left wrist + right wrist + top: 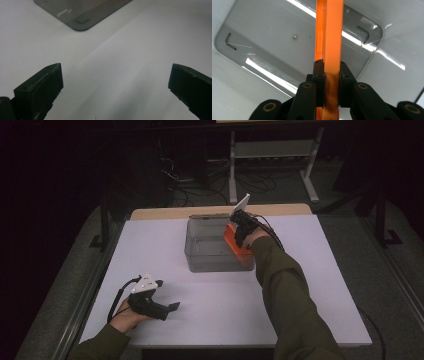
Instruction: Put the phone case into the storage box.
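One held thing: an orange lid [329, 42] is sitting clamped edge-on between the right gripper [329, 65] pads, over the clear plastic bin [207, 247].
Lid position: it is hanging at the bin's right end in the high view [234, 244], its lower edge appearing to dip at or just inside the rim; contact with the wall cannot be told.
Long axis: in the right gripper view, the lid is running straight away from the jaws, along the gripper's own line toward the bin's floor.
Right gripper state: its fingers are clenching the lid's thin edge.
Left gripper state: the left gripper [167, 309] is resting on the white table [300, 285] well apart from the bin, jaws spread with nothing between them.
Nearer hand: the right one is doing the work; my judgement is that any seating move is depending on keeping the lid's edge parallel to the bin's end wall.
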